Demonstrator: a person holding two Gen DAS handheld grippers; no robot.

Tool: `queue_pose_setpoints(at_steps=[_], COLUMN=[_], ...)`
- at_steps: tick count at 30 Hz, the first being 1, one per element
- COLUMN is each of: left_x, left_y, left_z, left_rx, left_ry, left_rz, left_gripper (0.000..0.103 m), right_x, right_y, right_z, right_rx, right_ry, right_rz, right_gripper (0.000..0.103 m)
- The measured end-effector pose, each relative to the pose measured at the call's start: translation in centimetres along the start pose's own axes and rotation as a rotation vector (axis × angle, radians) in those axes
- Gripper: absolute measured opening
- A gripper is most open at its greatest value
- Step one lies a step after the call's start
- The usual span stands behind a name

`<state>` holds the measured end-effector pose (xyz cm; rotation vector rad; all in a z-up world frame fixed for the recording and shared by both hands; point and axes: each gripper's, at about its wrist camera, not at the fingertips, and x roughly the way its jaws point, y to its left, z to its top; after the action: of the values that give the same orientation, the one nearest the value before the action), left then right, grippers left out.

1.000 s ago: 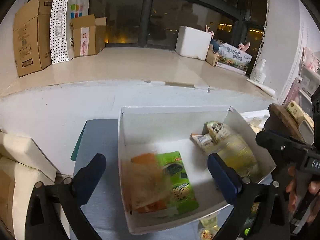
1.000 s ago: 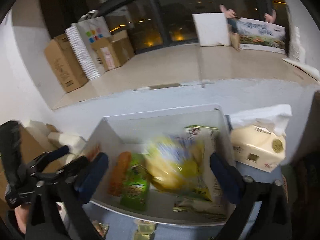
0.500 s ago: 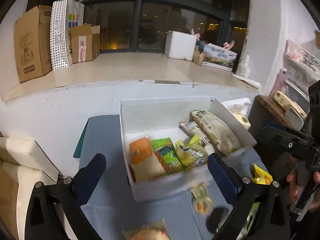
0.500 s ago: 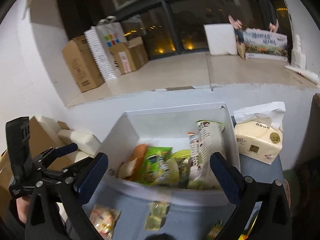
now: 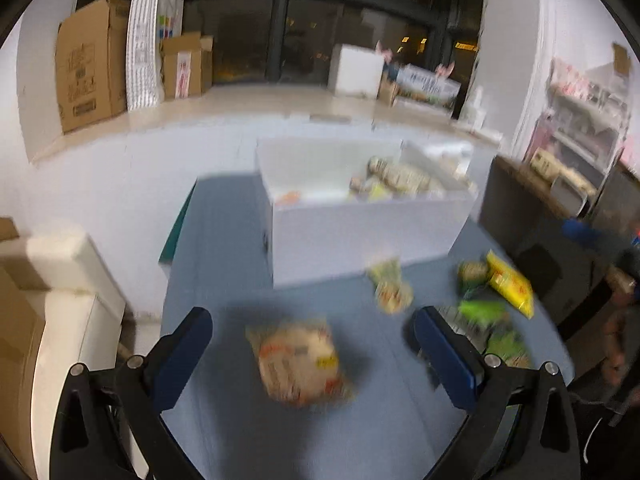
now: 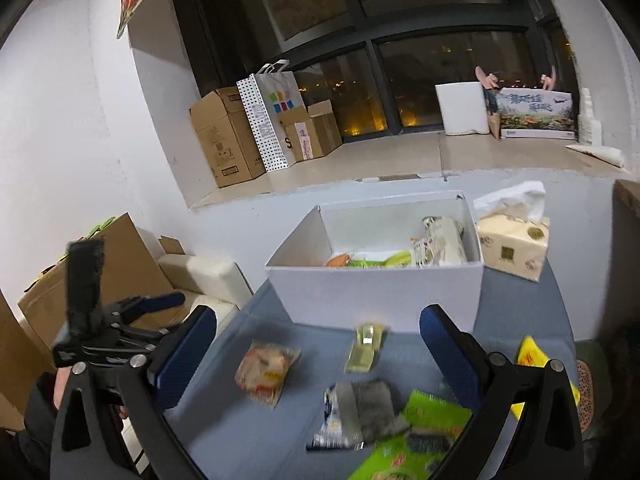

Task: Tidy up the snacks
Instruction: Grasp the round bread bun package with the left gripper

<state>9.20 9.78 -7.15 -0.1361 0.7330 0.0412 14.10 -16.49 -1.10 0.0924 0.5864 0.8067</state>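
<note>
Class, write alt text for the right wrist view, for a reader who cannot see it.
An open right gripper hovers over a blue table scattered with snack packets, facing a white box already holding several snacks. An orange-and-white packet and a small yellow packet lie between its fingers, a tissue box sits right of the box, and the left gripper shows at left.

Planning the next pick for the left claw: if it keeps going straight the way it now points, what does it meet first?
Most likely the tan-and-orange snack packet, lying on the blue table between the open left claw's fingers. The white box sits farther along that line. Motion blur leaves depth uncertain.
</note>
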Motion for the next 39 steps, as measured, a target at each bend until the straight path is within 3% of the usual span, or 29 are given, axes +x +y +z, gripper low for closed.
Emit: queue_pose_setpoints(at_steps=[8, 19, 24, 26, 30, 32, 39], left_x=[6.5, 11.5, 11.5, 11.0, 9.3, 8.0, 1.3], left_y=[-0.3, -0.3, -1.1, -1.5, -1.7, -2.1, -3.2], left_z=[-3.6, -4.3, -4.6, -4.6, -4.7, -4.9, -4.3], left_rx=[-0.064, -0.108, -0.046, -0.033, -0.06, -0.05, -0.047], left_ry=[0.163, 0.239, 0.227, 0.199, 0.167, 0.142, 0.002], left_rz=[0.054, 0.137, 0.168, 0.164, 0.088, 0.104, 0.058], left_gripper=[0.103, 0.103, 0.101, 0.079, 0.079, 0.079, 0.079], right_x=[-1.1, -1.5, -1.5, -1.4, -0.9, -0.3, 4.5], right_y=[0.2, -0.2, -0.3, -0.2, -0.4, -0.7, -1.1], right_z=[-3.3, -4.4, -4.4, -4.4, -4.6, -4.7, -4.1], right_rx=[0.009, 0.014, 0.021, 0.017, 0.026, 0.04, 0.02], right_ry=[0.027, 0.031, 0.033, 0.034, 0.057, 0.079, 0.206], right_rz=[-0.024, -0.05, -0.056, -0.06, -0.07, -0.078, -0.079], right_gripper=[0.103, 0.103, 0.103, 0.103, 0.103, 0.103, 0.103])
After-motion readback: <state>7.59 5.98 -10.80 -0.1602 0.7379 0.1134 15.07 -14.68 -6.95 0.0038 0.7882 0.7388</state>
